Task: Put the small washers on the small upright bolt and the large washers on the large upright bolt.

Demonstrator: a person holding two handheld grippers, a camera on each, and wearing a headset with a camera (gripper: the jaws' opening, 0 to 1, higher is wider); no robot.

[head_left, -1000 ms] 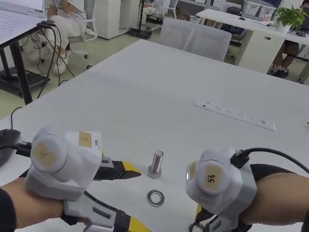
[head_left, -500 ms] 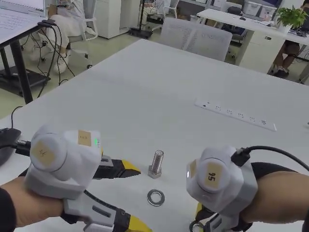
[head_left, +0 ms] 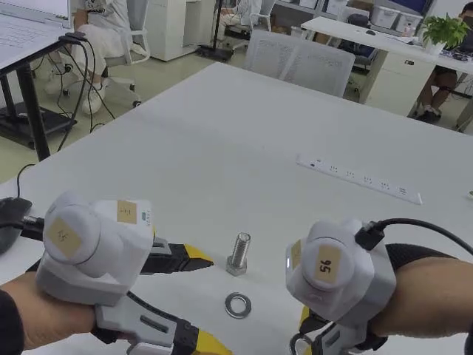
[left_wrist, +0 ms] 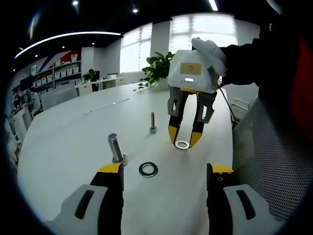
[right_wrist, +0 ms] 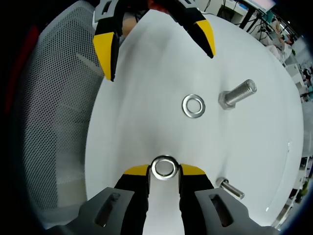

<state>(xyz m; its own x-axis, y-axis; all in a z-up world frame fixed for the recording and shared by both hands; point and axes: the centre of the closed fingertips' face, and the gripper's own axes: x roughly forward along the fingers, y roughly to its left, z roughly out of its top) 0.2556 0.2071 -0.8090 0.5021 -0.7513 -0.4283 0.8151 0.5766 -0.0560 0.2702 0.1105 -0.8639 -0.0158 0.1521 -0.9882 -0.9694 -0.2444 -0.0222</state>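
Now the right gripper (right_wrist: 164,172) pinches a washer (right_wrist: 164,167) near the large bolt (right_wrist: 238,93); the left gripper (right_wrist: 159,56) gapes wide, a loose washer (right_wrist: 194,105) just beside that bolt. Level it, then centre its hole over the matching bolt before release.

The large upright bolt (head_left: 238,254) is stood head-down on the white table (head_left: 222,133). A loose washer (head_left: 237,305) is laid flat near it at 6 o'clock, not touching. The left gripper (head_left: 212,305) is held at 8 o'clock, jaws spread wide. The right gripper (head_left: 305,339) is held at 4 o'clock, with a second washer (head_left: 297,345) seen at its jaws. A power strip (head_left: 358,177) is located at 1 o'clock.
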